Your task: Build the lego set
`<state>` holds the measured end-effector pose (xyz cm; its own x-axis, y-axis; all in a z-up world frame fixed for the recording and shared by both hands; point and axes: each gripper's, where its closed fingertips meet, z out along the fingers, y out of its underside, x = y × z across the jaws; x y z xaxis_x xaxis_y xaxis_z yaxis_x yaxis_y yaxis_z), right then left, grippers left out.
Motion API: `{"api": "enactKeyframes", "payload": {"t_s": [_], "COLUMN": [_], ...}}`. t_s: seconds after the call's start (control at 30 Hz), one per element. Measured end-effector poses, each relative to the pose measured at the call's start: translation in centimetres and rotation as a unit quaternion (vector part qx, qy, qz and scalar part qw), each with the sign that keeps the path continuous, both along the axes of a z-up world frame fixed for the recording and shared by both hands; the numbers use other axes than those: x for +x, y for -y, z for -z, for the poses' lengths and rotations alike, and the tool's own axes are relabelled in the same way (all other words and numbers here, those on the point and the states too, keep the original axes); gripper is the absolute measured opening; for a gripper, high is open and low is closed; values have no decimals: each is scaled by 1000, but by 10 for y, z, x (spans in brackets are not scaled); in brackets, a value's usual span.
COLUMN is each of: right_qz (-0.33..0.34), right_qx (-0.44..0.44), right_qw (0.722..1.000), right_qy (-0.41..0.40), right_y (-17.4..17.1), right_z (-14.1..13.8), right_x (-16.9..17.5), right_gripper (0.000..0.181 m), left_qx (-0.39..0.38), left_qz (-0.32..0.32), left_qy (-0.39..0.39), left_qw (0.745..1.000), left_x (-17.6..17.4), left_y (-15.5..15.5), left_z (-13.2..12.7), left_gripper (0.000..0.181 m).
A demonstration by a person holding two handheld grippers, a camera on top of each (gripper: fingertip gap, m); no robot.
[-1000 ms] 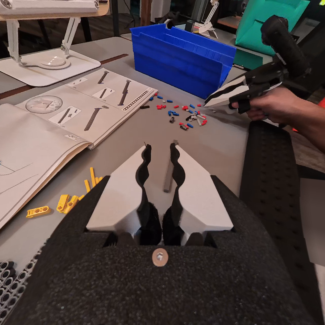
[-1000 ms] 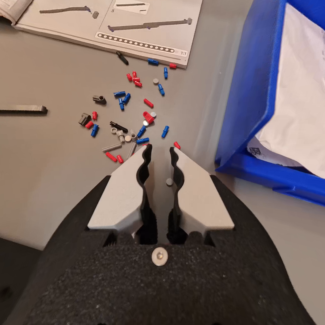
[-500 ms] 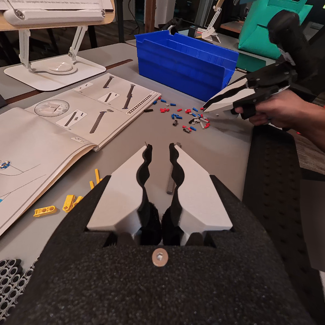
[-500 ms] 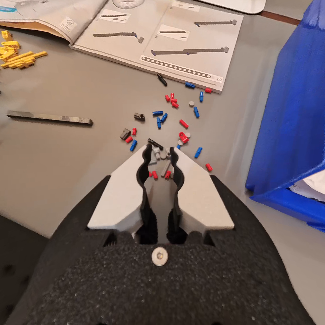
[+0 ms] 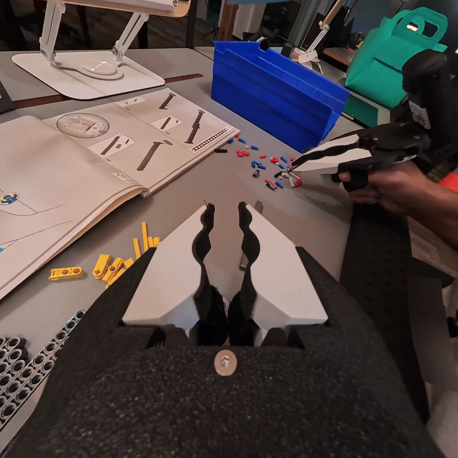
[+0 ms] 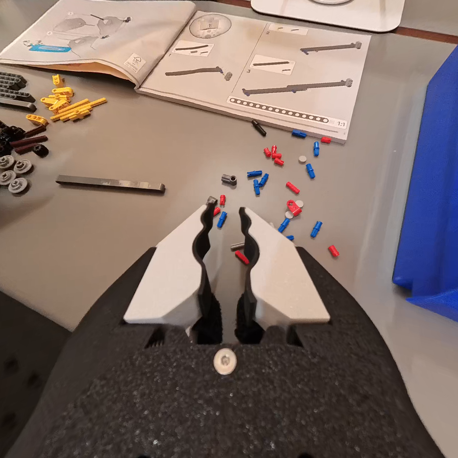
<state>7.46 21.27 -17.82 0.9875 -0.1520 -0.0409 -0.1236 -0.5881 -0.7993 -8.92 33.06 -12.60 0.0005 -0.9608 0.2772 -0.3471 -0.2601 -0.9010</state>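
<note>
Left wrist view: the left gripper (image 5: 226, 207) is held low over the table (image 5: 297, 223) with a narrow gap between its fingertips and nothing between them. The grey beam (image 5: 244, 262), seen a second ago lying between the fingers, is now mostly hidden behind the right-hand finger, so the gripper has drifted a little leftward while the view has tilted to take in more of the manual (image 5: 119, 153). The yellow pieces (image 5: 109, 266) lie just left of the gripper. Farther off, the right gripper (image 5: 293, 165) has been lowered from above the scatter of pins (image 5: 270, 163) until its tips are at a small cluster of grey and black parts beside the bin (image 5: 272, 99).

Right wrist view: the right gripper (image 6: 226, 208) has been drawn back and tipped down; a second ago the bin (image 6: 431, 198) filled the right side, and now the manual (image 6: 260, 74), the beam (image 6: 110, 183) and the yellow pieces (image 6: 69, 106) are all in sight. Its fingers stand slightly apart and are empty. A blue pin (image 6: 221, 219), a red pin (image 6: 241, 257) and a grey axle end (image 6: 237, 246) lie on the table in the gap.

The change is judged to be an approach for a pick from the pins. The build appears barely begun: the beam lies bare and well apart from the pins, with no pin fitted.
</note>
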Motion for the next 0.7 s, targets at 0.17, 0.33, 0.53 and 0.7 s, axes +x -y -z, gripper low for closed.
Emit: {"api": "enactKeyframes", "payload": {"t_s": [0.17, 0.33, 0.53, 0.7], "right_qz": [14, 47, 69, 67], "right_qx": [-13, -27, -4, -22], "right_qw": [1000, 998, 997, 997], "right_qy": [7, 39, 20, 43], "right_y": [-1, 17, 27, 34], "right_z": [0, -7, -13, -3], "right_x": [9, 28, 34, 38], "right_gripper": [21, 21, 21, 21], "left_qx": [-24, -20, -12, 33], "left_qz": [12, 9, 13, 5], "left_qy": [13, 15, 10, 0], "left_qw": [1000, 1000, 1000, 999], "left_x": [-1, -1, 0, 1], "left_y": [5, 3, 6, 6], "left_z": [-4, -5, -3, 0], "left_gripper": [19, 19, 19, 18]}}
